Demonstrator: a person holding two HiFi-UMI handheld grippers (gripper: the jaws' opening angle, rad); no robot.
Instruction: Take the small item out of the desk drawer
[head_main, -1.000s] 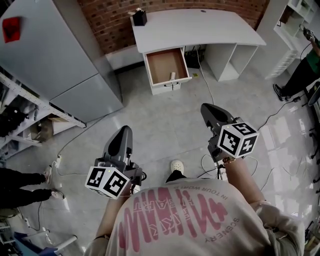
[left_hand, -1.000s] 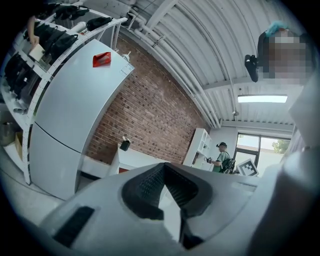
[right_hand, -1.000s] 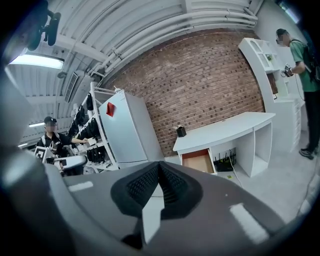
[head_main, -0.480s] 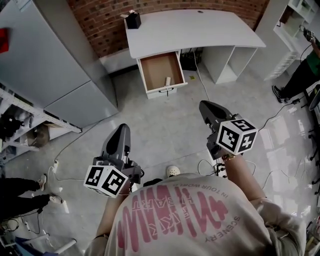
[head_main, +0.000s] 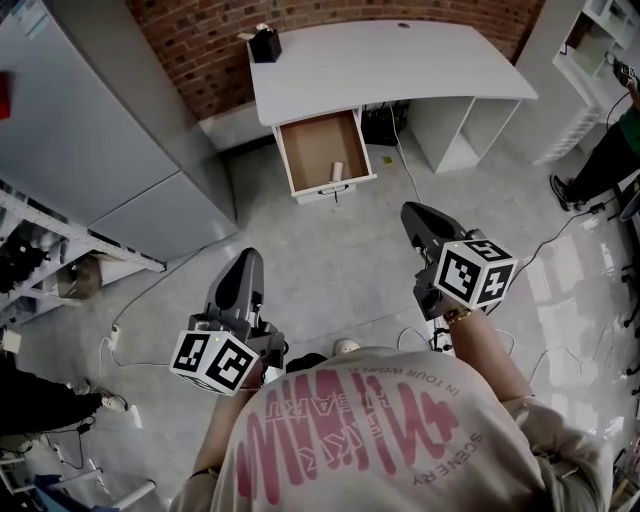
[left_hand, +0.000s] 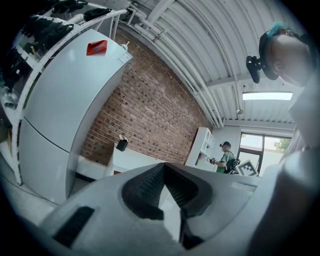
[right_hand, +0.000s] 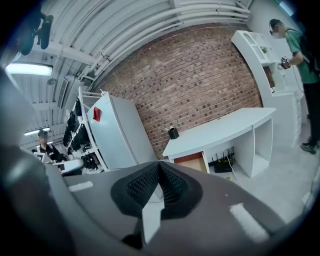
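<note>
A white desk stands against the brick wall, and its drawer is pulled out over the floor. A small pale cylinder-shaped item lies near the drawer's front wall. My left gripper and right gripper hang well short of the drawer, above the grey floor, both shut with nothing between the tips. The desk and the open drawer show far off in the right gripper view; the desk top shows in the left gripper view.
A black box sits on the desk's far left corner. A large grey cabinet stands at the left beside wire shelving. Cables trail across the floor. Another person stands at the right near white shelves.
The desk and drawer have shifted slightly in the head view, as the person's feet move. Both grippers stay shut, held as before.
</note>
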